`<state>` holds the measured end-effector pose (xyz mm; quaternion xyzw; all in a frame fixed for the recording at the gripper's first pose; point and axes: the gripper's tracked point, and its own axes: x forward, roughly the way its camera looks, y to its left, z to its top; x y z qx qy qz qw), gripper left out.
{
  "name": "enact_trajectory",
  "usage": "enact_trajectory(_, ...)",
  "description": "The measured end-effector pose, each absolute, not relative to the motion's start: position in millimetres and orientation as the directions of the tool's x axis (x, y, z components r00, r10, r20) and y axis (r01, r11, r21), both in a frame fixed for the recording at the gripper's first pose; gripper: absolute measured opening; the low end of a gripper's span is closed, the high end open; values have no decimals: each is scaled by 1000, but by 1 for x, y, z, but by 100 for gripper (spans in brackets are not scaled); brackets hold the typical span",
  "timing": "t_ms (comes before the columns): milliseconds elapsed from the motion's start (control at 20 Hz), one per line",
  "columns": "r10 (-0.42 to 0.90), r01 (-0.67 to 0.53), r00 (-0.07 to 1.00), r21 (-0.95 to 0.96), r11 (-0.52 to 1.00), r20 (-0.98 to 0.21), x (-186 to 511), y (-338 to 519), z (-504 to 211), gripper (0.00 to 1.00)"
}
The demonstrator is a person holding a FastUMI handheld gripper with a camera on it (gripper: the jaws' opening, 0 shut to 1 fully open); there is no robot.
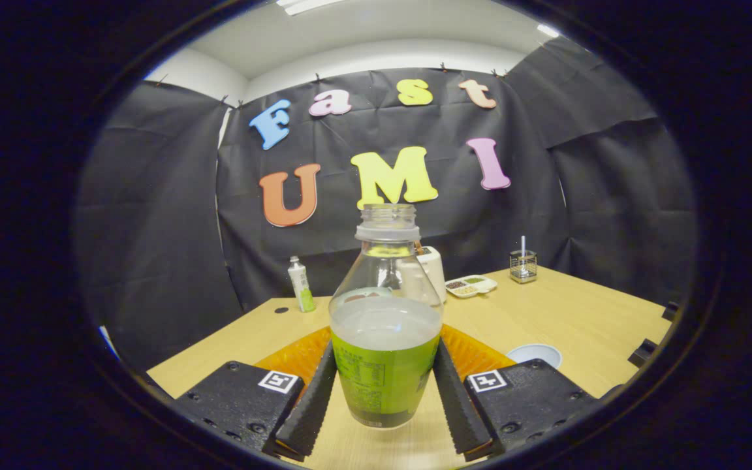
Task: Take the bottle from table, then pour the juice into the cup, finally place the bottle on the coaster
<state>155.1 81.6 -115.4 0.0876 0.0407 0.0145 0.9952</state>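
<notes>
I see the gripper (384, 385) clamped on the bottle (385, 326): each finger (311, 405) presses against one side of the green label near the base. The bottle is upright, uncapped, clear plastic, with pale liquid filling it to roughly the top of the label. Whether its base touches the worktop (572, 320) or hangs just above it, I cannot tell.

Directly behind the bottle, between and beyond the fingers, I see an orange ribbed coaster (297, 356) lying flat on the worktop. The bottle hides its middle.

Just past the right finger, beside the coaster, I see the rim of a white cup (535, 354) with a pale blue interior, standing apart from the bottle.

Toward the far edge of the worktop I note:
- a small white and green bottle (300, 284), upright, left of the held bottle;
- a white appliance (431, 269), partly hidden behind the held bottle's neck;
- a shallow divided dish (471, 285) to its right;
- a wire holder (523, 266) with a white stick standing in it, further right.
</notes>
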Motion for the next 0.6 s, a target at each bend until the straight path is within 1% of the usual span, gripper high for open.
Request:
enact_trajectory(100, 31, -13, 997, 228, 973, -75, 153, 76, -109, 80)
enact_trajectory(250, 86, -58, 994, 346, 937, -64, 152, 79, -103, 80)
enact_trajectory(400, 160, -124, 987, 497, 859, -31, 154, 82, -99, 79)
enact_trajectory(600, 236, -172, 972, 660, 732, -7, 158, 84, -102, 80)
